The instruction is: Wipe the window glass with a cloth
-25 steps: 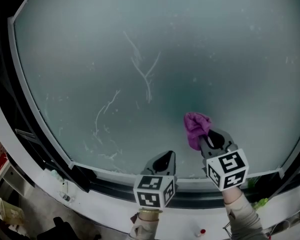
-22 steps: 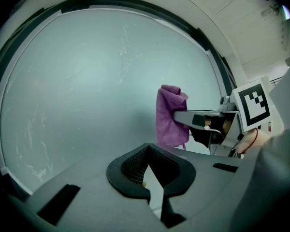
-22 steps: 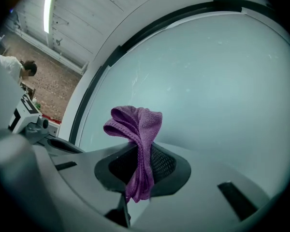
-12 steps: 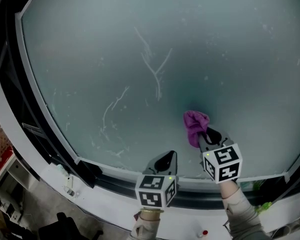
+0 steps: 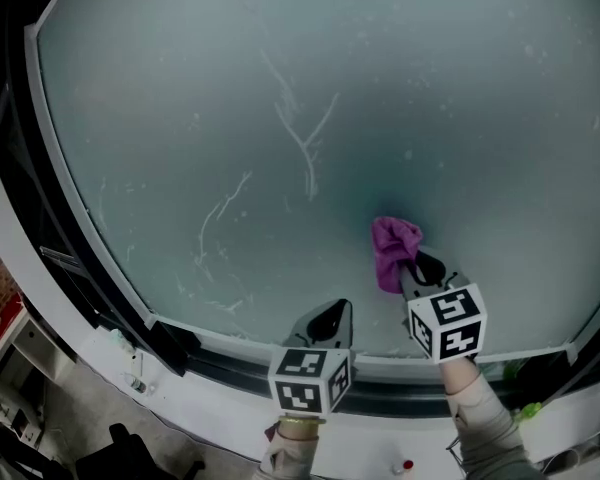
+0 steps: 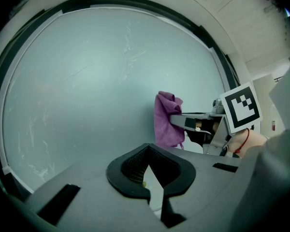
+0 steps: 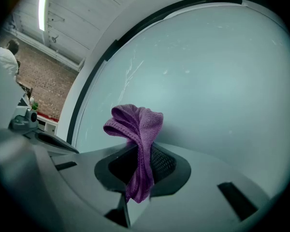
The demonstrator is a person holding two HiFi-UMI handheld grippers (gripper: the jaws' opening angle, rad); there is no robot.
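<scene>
Pinching the purple cloth (image 5: 392, 248) (image 7: 135, 124) (image 6: 166, 120) between its jaws, the right gripper (image 5: 412, 263) (image 7: 140, 170) holds the bunched fabric against the window glass (image 5: 280, 88), low and right of centre, beneath the white streaks (image 5: 305, 138). The left gripper (image 5: 328, 320) (image 6: 147, 170) hangs just beside it near the lower frame (image 5: 230, 368), jaws drawn together on nothing.

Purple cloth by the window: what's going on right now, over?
Right gripper shut on purple cloth, against window glass. Left gripper shut, empty. White streaks up-left; nothing blocking.
</scene>
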